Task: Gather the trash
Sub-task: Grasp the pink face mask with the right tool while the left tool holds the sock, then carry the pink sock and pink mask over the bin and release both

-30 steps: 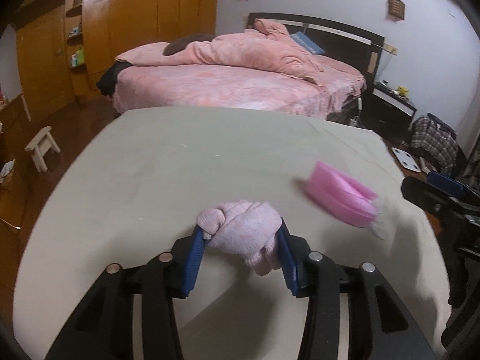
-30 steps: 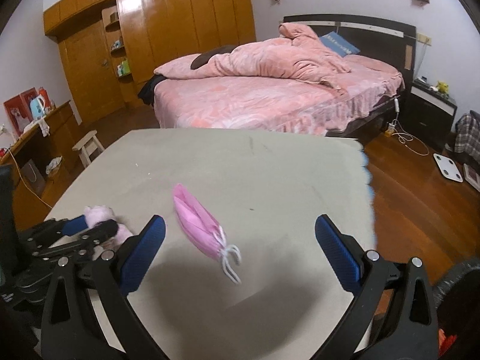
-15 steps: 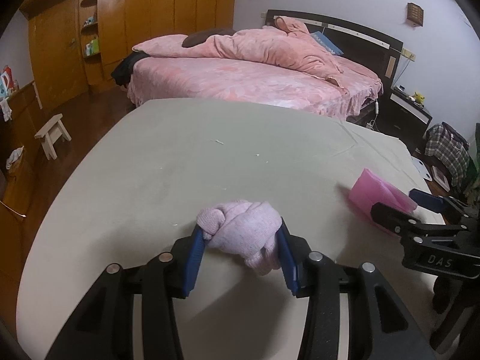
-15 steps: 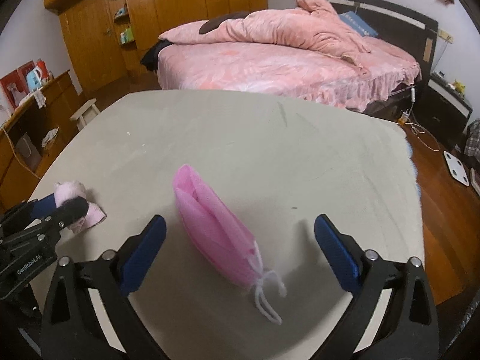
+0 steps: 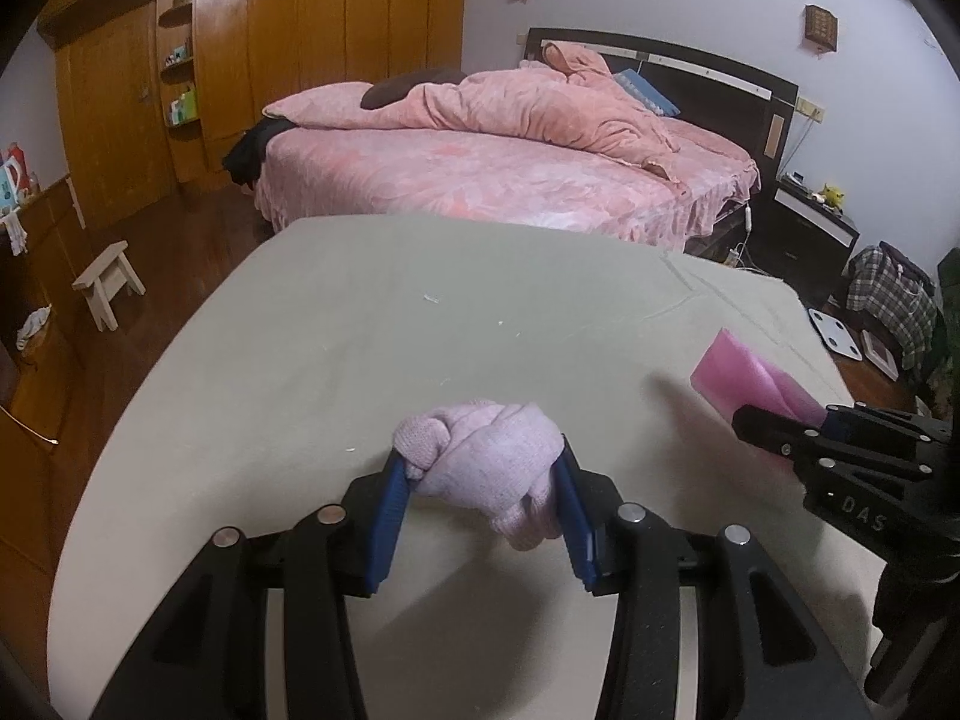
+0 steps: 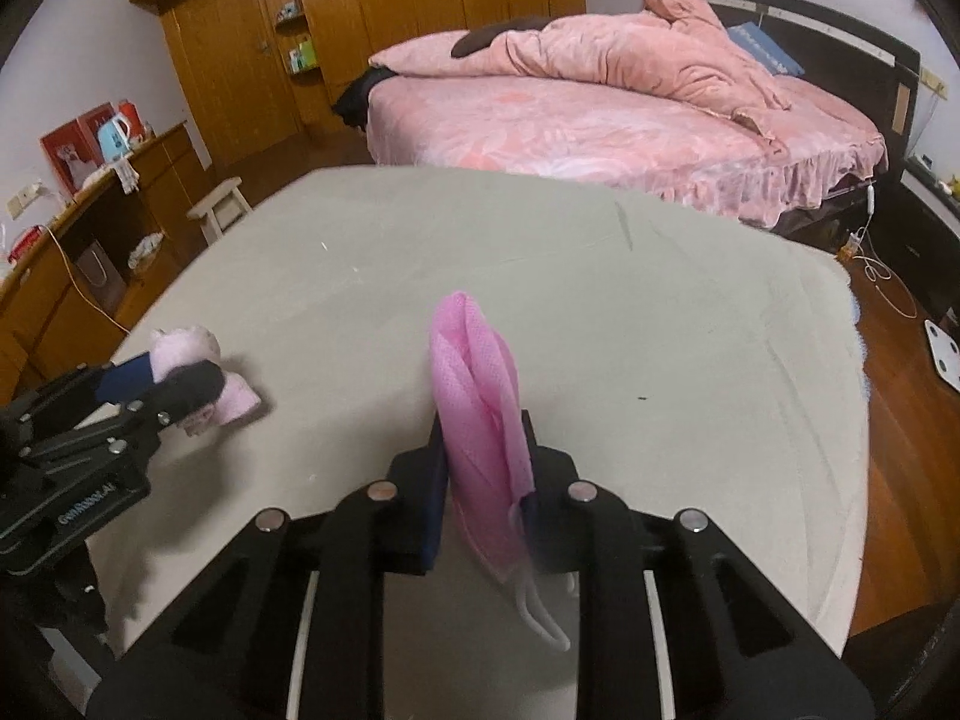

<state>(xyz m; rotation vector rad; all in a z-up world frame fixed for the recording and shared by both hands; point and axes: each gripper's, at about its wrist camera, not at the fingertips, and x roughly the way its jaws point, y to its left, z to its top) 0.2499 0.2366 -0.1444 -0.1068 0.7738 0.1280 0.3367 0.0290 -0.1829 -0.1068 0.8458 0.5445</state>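
Two grips: right gripper (image 6: 483,480) closing on the folded pink mask (image 6: 480,396), standing on edge on the grey table (image 6: 660,330); left gripper (image 5: 480,510) clamped on a balled pink glove (image 5: 486,462). Advice: pinch the mask body, not its trailing white loops (image 6: 540,612), and seat the pads fully before lifting.

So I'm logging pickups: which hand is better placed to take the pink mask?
Right. The right gripper is closing with the mask between its pads; the left gripper already clamps a sock.

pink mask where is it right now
In the right wrist view the pink mask stands between the closing jaws of the right gripper, on the grey table, right of the glove the left gripper holds.
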